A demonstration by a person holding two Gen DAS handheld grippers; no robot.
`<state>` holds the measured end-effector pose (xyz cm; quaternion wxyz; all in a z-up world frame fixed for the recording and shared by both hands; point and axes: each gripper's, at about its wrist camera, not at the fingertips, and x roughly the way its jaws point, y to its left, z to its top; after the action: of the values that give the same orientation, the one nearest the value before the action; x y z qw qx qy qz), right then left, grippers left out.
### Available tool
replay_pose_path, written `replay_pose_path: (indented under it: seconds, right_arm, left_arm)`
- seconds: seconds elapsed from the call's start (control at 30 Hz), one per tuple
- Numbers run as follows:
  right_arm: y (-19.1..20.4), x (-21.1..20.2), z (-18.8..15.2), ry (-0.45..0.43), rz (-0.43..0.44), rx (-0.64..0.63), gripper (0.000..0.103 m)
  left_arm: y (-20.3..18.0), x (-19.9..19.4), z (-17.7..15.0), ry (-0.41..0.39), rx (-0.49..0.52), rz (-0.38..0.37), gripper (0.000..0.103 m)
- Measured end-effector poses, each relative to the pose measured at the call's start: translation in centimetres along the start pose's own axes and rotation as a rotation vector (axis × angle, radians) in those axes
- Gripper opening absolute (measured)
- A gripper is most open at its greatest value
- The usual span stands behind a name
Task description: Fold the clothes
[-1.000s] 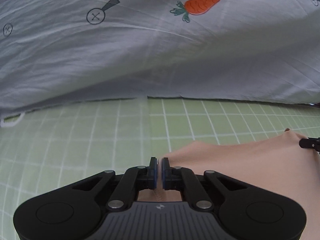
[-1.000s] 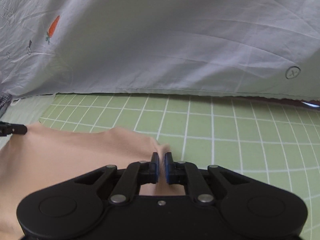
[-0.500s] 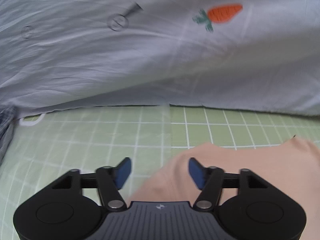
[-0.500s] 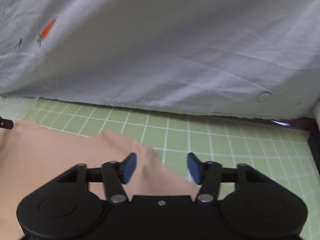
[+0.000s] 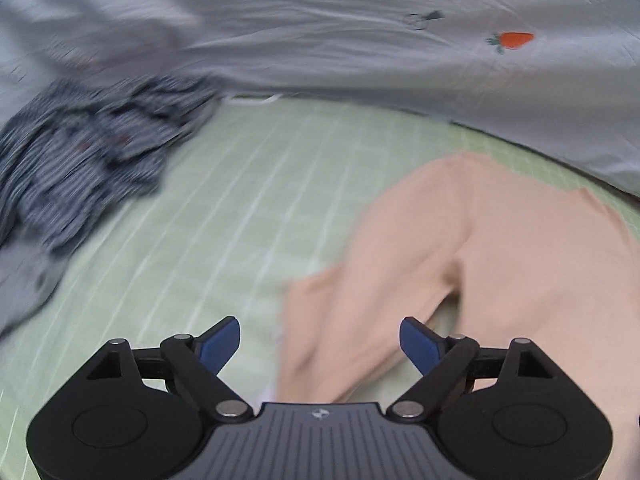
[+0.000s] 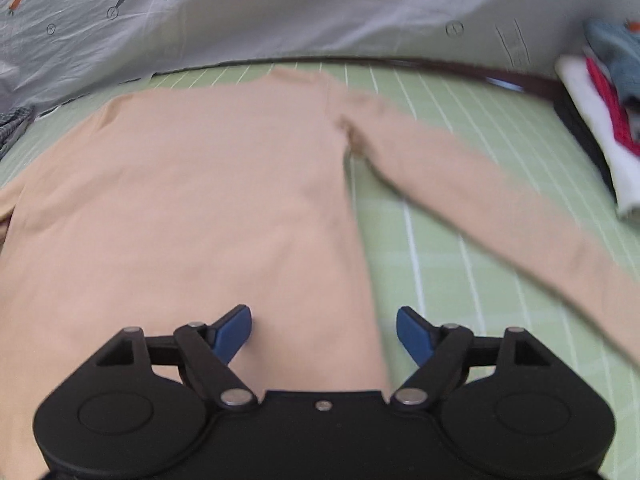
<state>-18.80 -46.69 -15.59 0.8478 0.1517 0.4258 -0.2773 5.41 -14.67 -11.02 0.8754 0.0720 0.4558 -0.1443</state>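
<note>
1. A peach long-sleeved top (image 6: 208,208) lies spread flat on a green gridded mat (image 6: 436,264), its neck toward the far edge, where a grey sheet printed with carrots (image 6: 320,8) begins.
2. In the right wrist view, the right gripper (image 6: 324,330) hangs over the lower right part of the top's body. Its jaws are apart and opening, with cloth below them but nothing pinched.
3. From there, one sleeve (image 6: 500,208) runs from the armpit at 12 o'clock out toward 4 o'clock, lying straight on the mat.
4. In the left wrist view, the left gripper (image 5: 320,338) hovers above the other sleeve (image 5: 360,312). Its jaws are also apart and opening, gripping nothing. The cuff end lies between the blue pads (image 5: 222,340), seemingly below them rather than touched.
5. A rumpled striped garment (image 5: 88,160) sits at 10 o'clock from the left gripper, well apart from the top. A small stack of folded clothes (image 6: 600,112) lies at 2 o'clock from the right gripper.
6. The step in hand looks like the end of laying out: the top is flat and released, and folding proper has not begun.
7. The next move likely calls for each gripper to drop onto a sleeve or side edge, pinch a single layer, and carry it inward across the body without dragging the rest.
</note>
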Motion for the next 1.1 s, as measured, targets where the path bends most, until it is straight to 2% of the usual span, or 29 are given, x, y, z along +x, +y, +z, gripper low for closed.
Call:
replay_pose_path:
  seconds: [0.07, 0.23, 0.43, 0.57, 0.6, 0.73, 0.83, 1.0, 1.1]
  right_arm:
    - [0.3, -0.6, -0.9, 0.018, 0.003, 0.008, 0.089]
    - [1.1, -1.6, -2.1, 0.047, -0.03, 0.041, 0.092]
    - [3.1, -2.4, -3.5, 0.048, -0.066, 0.049, 0.103]
    - [3.6, -2.6, -3.7, 0.038, -0.099, 0.094, 0.103]
    - [3.6, -2.7, -3.8, 0.035, -0.105, 0.107, 0.103]
    - [3.9, -2.7, -4.0, 0.025, -0.126, 0.136, 0.103]
    - [4.1, -2.6, -3.9, 0.023, -0.141, 0.154, 0.103]
    - [4.0, -2.4, -3.7, 0.026, -0.146, 0.165, 0.103]
    - [4.0, -2.4, -3.6, 0.031, -0.148, 0.168, 0.103]
  left_arm:
    - [2.3, -0.6, -1.7, 0.022, -0.057, 0.018, 0.088]
    - [6.3, -1.5, -4.2, 0.051, -0.175, 0.004, 0.088]
    - [6.7, -1.5, -4.3, 0.035, -0.14, -0.092, 0.088]
    - [6.4, -1.1, -3.5, 0.005, -0.08, -0.115, 0.086]
    - [6.4, -1.0, -3.3, -0.006, -0.07, -0.129, 0.084]
    - [6.8, 0.0, -2.1, -0.021, -0.075, -0.193, 0.055]
    - [6.7, 1.2, -1.0, -0.011, -0.072, -0.227, 0.037]
    - [5.4, 3.0, 0.3, 0.017, -0.063, -0.294, 0.037]
    - [4.1, 4.2, 0.6, 0.063, -0.022, -0.27, 0.039]
